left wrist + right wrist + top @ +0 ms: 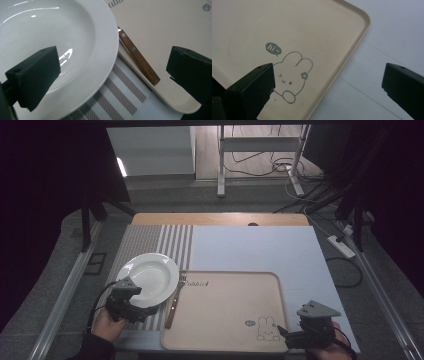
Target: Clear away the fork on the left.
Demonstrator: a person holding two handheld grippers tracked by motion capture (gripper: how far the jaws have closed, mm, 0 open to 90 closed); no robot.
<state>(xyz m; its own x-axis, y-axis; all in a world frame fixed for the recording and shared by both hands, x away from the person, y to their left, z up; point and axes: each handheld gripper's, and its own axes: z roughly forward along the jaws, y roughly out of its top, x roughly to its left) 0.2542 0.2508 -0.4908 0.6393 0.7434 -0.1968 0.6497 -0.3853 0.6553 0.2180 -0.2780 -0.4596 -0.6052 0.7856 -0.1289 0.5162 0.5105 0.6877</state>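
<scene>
**2 grippers poised at the near edge, both spread**

The person's left hand comes in low at the near left corner of the table, wrapped around the left gripper, which points right and slightly forward across the near rim of the white plate. In the left gripper view its 2 jaws stand wide apart and hold nothing: 1 hangs over the plate's bowl, the other over the near left corner of the beige tray. Between them lie the plate's rim, a strip of the striped placemat and the wooden handle of a fork.

The plate sits on the striped placemat at the left side of the table. The fork lies just beside it, along the tray's left edge, tines toward the far side and handle toward the person; from the left gripper view the handle rests on the tray's rim.

The right hand enters at the near right corner, holding the right gripper angled left toward the tray's near right corner. Its jaws are also spread and empty: 1 over the printed rabbit with its "hi~" bubble, the other out over the pale blue table cover. The tray's rim runs between them.
</scene>
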